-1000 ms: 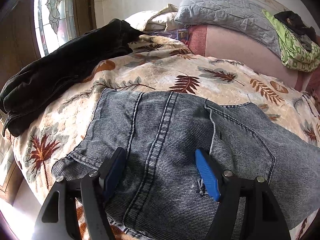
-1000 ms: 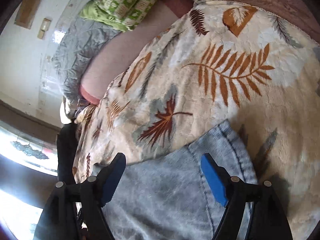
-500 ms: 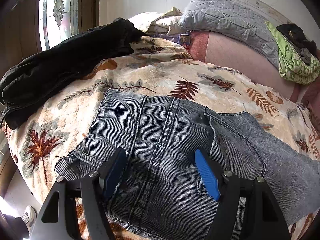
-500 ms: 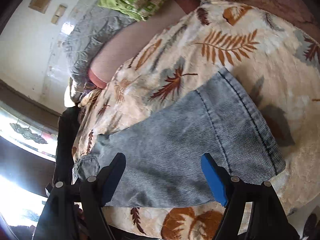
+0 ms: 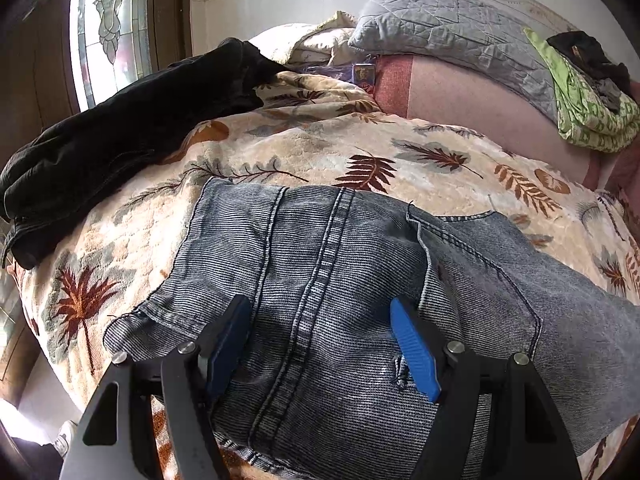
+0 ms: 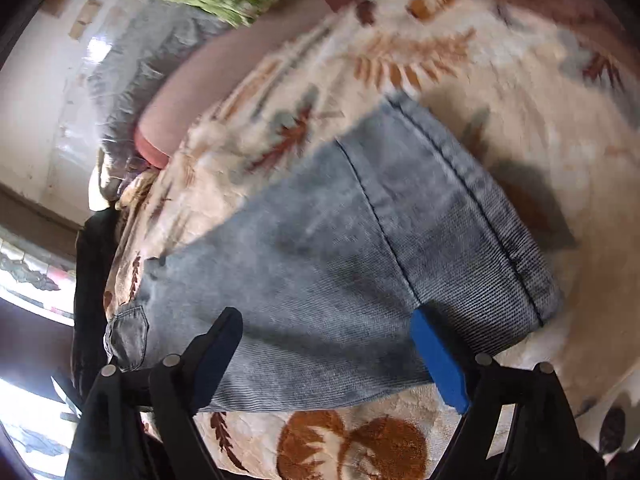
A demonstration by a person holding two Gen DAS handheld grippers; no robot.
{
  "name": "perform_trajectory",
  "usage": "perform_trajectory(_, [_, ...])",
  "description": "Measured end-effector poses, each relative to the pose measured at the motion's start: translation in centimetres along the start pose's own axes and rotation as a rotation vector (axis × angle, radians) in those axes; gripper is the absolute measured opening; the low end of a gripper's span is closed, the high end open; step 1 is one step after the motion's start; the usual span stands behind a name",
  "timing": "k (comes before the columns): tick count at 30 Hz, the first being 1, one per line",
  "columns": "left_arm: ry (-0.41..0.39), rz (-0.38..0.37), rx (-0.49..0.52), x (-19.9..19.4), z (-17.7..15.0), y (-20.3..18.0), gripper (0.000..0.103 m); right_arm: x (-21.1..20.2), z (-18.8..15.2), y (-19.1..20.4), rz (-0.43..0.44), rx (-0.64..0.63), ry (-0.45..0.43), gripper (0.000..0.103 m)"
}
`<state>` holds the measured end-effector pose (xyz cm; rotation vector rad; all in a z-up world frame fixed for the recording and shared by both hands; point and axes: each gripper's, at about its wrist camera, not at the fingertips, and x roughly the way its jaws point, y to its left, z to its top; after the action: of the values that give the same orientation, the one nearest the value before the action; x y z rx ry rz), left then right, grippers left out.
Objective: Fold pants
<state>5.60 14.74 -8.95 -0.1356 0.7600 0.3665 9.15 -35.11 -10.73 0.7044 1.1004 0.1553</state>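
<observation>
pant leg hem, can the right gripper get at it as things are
Probably yes. The right gripper is open just above the jeans, and the hem lies flat on the leaf-print blanket beside it with nothing covering it.

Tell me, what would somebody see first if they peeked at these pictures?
The big grey-blue jeans spread across the leafy blanket, filling the middle. The open left gripper hovers over their top end, the open right gripper over a leg. Black clothes lie heaped at the far left by the window.
</observation>
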Motion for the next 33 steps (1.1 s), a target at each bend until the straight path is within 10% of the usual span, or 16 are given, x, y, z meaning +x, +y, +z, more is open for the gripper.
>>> perform_trajectory(5, [-0.035, 0.015, 0.026, -0.6, 0.0, -0.5, 0.073, -3.1, 0.1, 1.7, 0.108, -0.042, -0.105, 0.088])
perform_trajectory(17, [-0.029, -0.009, 0.046, -2.2, 0.8, -2.2, 0.073, -2.4, -0.2, 0.3, 0.011, -0.064, -0.067, 0.089])
perform_trajectory(28, [-0.012, -0.285, 0.144, -5.7, 0.3, -8.5, 0.073, -6.7, 0.1, 0.7, 0.039, -0.011, -0.140, 0.089])
perform_trajectory(33, [0.027, -0.398, 0.194, -6.5, -0.8, -12.9, 0.073, -8.2, -1.2, -3.2, 0.120, 0.206, -0.130, 0.090])
